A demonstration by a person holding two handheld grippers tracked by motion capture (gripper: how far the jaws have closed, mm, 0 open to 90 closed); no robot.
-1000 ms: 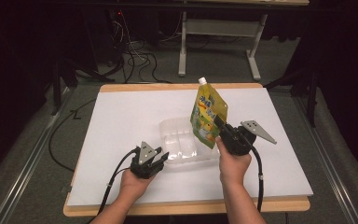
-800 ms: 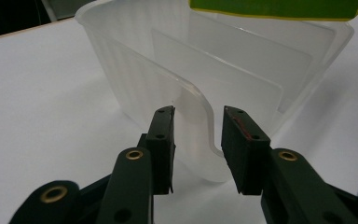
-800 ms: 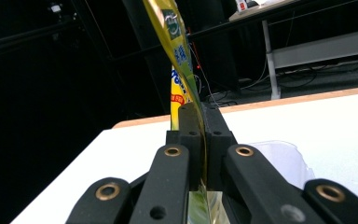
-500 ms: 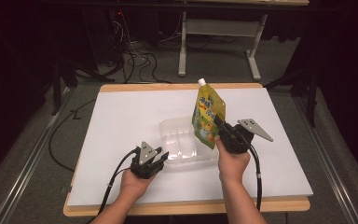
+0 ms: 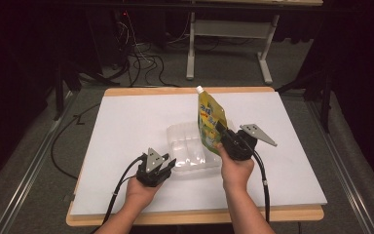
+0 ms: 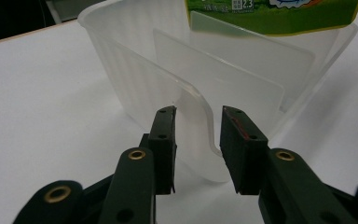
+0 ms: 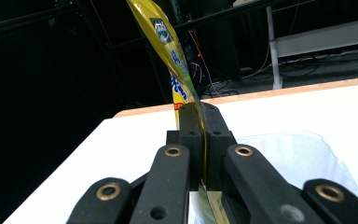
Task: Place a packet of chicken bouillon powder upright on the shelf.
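Dark room behind, cables on the floor and a grey metal frame [image 5: 229, 44] at upper centre of the high view. White surface [image 5: 126, 126] with a wooden edge fills the middle of that frame.

Clear plastic container [image 5: 195, 148] sits on the surface just below frame centre; thin dividers show inside it in the left gripper view.

Left tongs [image 5: 159, 170], lower centre-left of the high view, at the container's near left corner. In the left gripper view the jaws straddle the container's curved rim [image 6: 198, 126]; a gap shows between the rim and at least one pad, so they are released, though they have just been closing.

Right tongs [image 5: 222, 135], right of centre, clenched on a yellow-green spouted pouch [image 5: 209, 119]. Pouch held upright in the air over the container's right part, white spout at top, lower edge pinched flat between the jaws in the right gripper view.
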